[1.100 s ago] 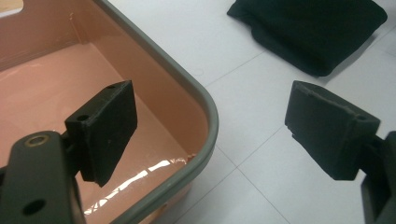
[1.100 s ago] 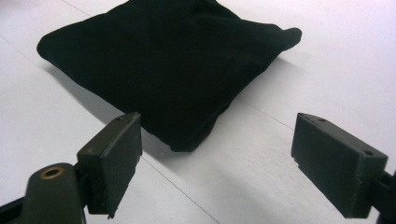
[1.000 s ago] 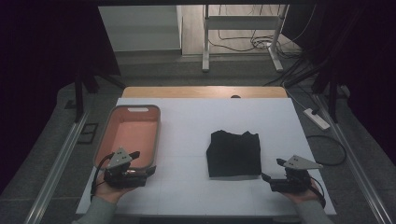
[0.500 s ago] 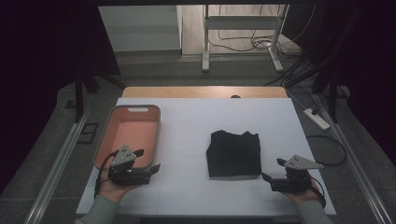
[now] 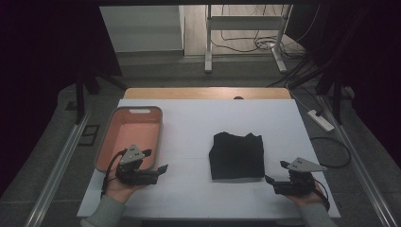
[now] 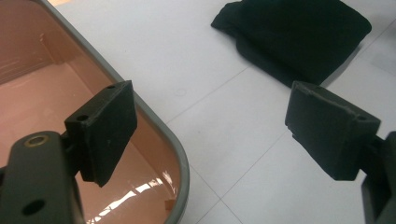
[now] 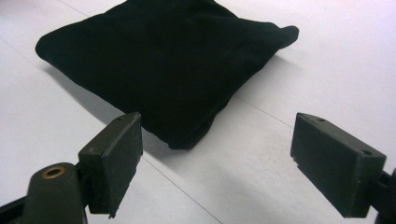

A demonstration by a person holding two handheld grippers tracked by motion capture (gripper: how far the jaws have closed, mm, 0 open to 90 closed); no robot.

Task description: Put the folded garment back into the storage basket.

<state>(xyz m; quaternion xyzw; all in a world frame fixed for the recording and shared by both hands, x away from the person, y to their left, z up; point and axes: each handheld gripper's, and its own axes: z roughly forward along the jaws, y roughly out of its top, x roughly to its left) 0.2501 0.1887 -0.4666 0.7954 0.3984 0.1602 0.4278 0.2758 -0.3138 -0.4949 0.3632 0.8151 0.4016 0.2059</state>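
A: Black folded cloth (image 5: 237, 155) lying flat on the white desk (image 5: 198, 123), right of centre. Nothing touching it.

B: Claws?

A: Left claw (image 5: 156, 171) in the person's left hand (image 5: 119, 188), hanging at the near end of the pink tray (image 5: 109, 142), just over its near right corner. Jaws wide apart, nothing between them. Left gripper view agrees: one jaw over the tray's inside, the other over bare desk, tray's grey rim (image 6: 154, 122) passing between them, and the cloth (image 6: 299, 35) well off, up ahead on the far side.

B: And the right one?

A: Right claw (image 5: 275, 173) in the right hand (image 5: 305, 197), near the front edge of the desk, just off the cloth's near right corner. Also wide open, holding nothing. In the right gripper view the corner of the cloth (image 7: 159, 60) sits just ahead of the two jaws, closer to the one on that view's left. Not touching, white desk (image 7: 327, 56) showing in the gap.

B: Tray contents?

A: What I can see of the inside is smooth pink floor with glare on it. It sits on the desk's left side, long axis running away from the person. Cloth and tray well apart, bare desk between.

B: Cloth state?

A: Folded to a rough square, a bit puffy, edges slightly uneven at the far side.
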